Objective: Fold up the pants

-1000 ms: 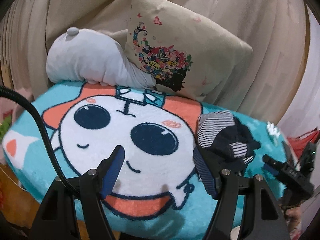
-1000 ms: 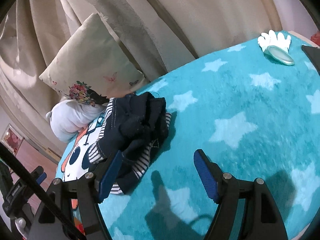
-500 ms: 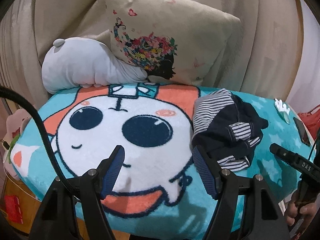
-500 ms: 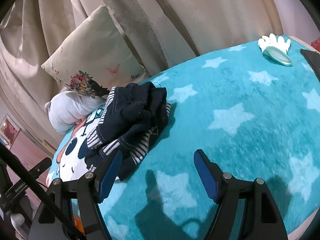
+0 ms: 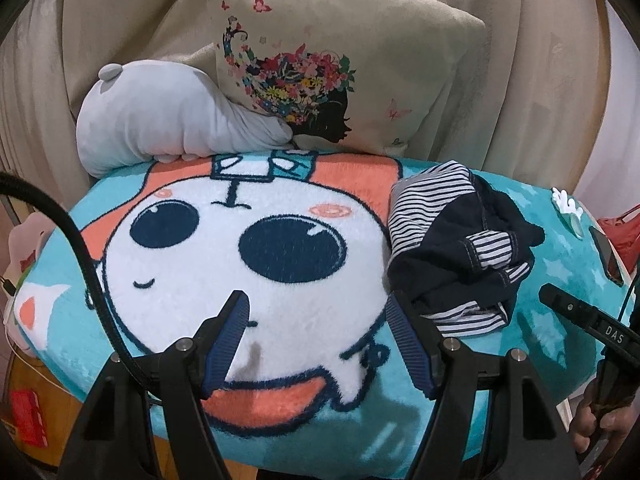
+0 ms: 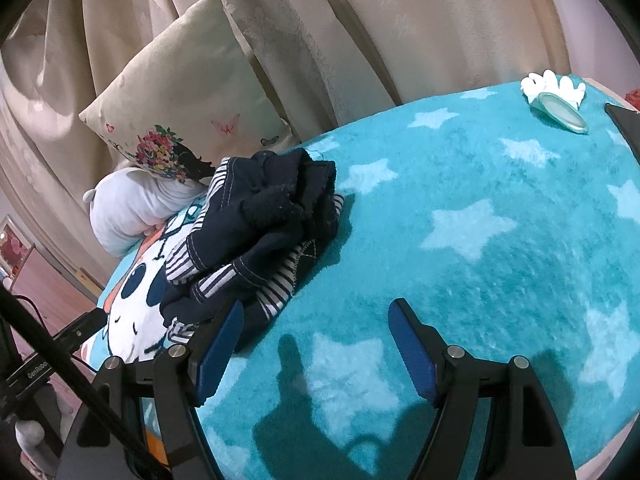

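Left wrist view: left claw [image 5: 316,322] spread wide and empty, hovering over the near edge of the teal plush blanket with a white cartoon face [image 5: 192,280]. Crumpled navy pants with striped lining [image 5: 456,248] heaped on the right of that face, beyond the right-hand finger and clear of it. Probably held back here to pick out a hem or waistband before reaching in. Far side taken up by a beige cushion printed with a flowered silhouette [image 5: 340,60] and a pale grey plush pillow [image 5: 160,120], leaving the middle of the blanket as room to spread the garment. Tip of the other tool visible at the right edge.

Right wrist view: right claw [image 6: 314,322] likewise parted, gripping nothing, low over the starred teal area. Pants bunched just left of and beyond the left-hand finger, one leg tucked inside out by the look of the stripes. Small white-and-green object [image 6: 556,100] far right, well apart. Folding not yet started; garment needs flattening first.
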Demonstrator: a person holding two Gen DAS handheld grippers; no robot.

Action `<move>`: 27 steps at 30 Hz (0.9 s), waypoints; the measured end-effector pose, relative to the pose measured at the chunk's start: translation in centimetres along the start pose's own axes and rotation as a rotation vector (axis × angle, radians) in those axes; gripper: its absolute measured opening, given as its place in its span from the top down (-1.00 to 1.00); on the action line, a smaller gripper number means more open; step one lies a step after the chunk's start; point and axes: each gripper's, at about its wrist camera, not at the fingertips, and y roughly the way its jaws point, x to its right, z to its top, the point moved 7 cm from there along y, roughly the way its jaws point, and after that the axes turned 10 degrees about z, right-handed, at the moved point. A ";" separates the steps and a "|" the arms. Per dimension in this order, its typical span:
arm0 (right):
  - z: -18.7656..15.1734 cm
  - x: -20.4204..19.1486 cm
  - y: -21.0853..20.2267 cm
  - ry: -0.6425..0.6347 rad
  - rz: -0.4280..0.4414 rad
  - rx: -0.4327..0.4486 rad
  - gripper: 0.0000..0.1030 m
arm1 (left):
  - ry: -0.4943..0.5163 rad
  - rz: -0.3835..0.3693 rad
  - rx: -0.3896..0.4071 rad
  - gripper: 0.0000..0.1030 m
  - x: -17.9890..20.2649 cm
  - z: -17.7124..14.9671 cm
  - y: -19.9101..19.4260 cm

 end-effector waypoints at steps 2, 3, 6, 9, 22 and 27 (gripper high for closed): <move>0.0 -0.2 0.2 -0.006 -0.005 -0.006 -0.54 | -0.004 -0.011 -0.006 -0.36 -0.1 -0.1 0.3; 0.0 -0.2 0.2 -0.008 -0.006 -0.008 -0.54 | -0.006 -0.017 -0.009 -0.36 -0.2 -0.2 0.3; 0.4 -0.6 0.7 -0.004 0.015 -0.022 -0.54 | -0.024 -0.045 -0.014 -0.36 -0.5 -0.2 0.5; 1.5 -1.2 1.8 0.019 0.077 -0.046 -0.54 | -0.042 -0.067 -0.005 -0.36 -0.7 -0.2 0.3; 5.8 -3.5 7.8 0.054 0.217 -0.135 0.56 | -0.118 -0.082 0.016 -0.36 -3.0 0.6 -1.2; 8.3 -1.9 6.5 -0.011 0.106 -0.119 0.62 | -0.138 -0.090 0.008 -0.37 -3.0 0.8 -1.2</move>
